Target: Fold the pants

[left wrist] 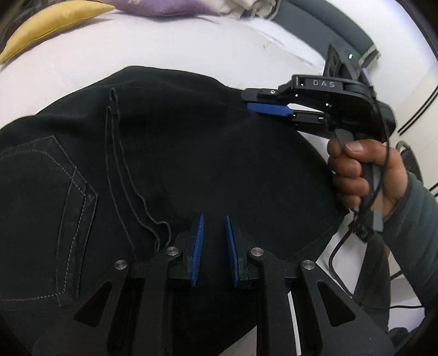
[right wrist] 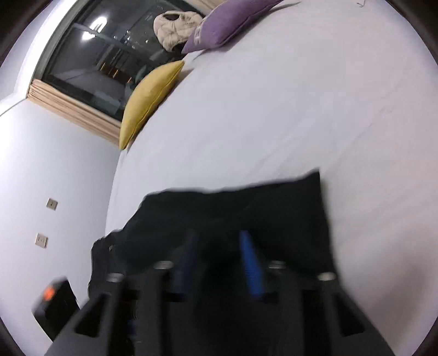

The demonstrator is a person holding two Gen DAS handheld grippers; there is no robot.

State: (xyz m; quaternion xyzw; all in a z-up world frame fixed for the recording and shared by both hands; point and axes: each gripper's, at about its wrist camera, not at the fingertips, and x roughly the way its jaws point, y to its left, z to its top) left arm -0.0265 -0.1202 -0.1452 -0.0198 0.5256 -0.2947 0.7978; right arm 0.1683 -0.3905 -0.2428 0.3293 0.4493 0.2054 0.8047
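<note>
Blue pads (left wrist: 197, 247) of your left gripper (left wrist: 214, 227) standing apart, released, hovering over black jeans (left wrist: 175, 169) near seat seam. Jeans lying on white bed sheet (left wrist: 191, 46), back pocket (left wrist: 41, 208) facing up. Your right gripper (left wrist: 253, 102) appearing clenched on far edge of denim; own blurred view cannot confirm. Judging you mid-fold, halves being laid over. Next move calling for left pads closing on near edge, then both lifting together. Yellow cushion (right wrist: 149, 101) and purple cushion (right wrist: 230, 22) sitting well apart.
</note>
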